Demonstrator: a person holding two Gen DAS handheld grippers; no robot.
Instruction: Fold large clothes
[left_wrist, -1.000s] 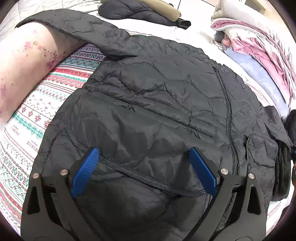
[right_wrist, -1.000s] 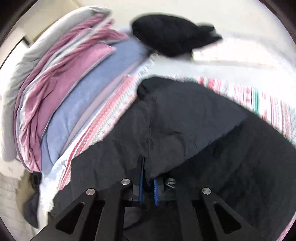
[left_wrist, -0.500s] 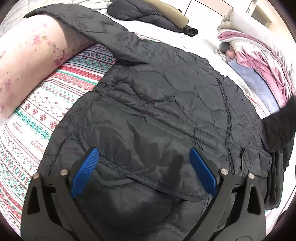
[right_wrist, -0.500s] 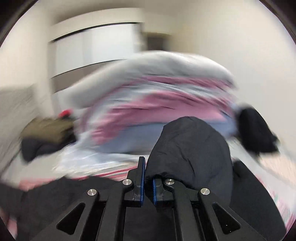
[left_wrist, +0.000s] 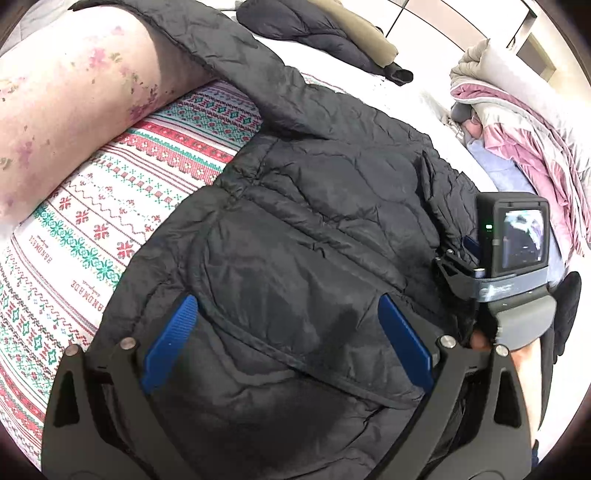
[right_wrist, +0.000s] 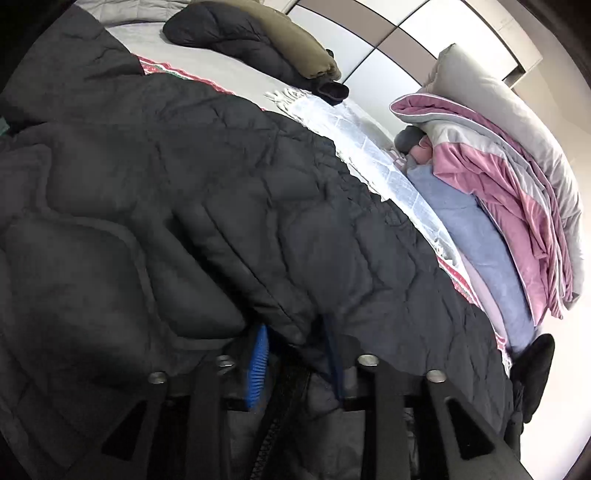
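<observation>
Slippage of the folded sleeve is judged the main risk: the black quilted jacket (left_wrist: 314, 229) is puffy and slick, so the sleeve (right_wrist: 258, 258) laid across its body could be expected to spring back or slide off once it is let go, and a fold of cloth could be dragged along if the pads catch it as the claw is pulled away.

The jacket is spread on the patterned blanket (left_wrist: 122, 206), filling the view from centre to 6 o'clock, with its other sleeve stretched toward 11 o'clock.

The right gripper (right_wrist: 295, 354) is seen at 6 o'clock, its jaws opening, with the sleeve cuff between the blue pads (right_wrist: 258, 358).

The left gripper (left_wrist: 286, 347) is held spread wide over the hem, with nothing pinched; the jacket lies directly under it, from 12 o'clock down.
</observation>
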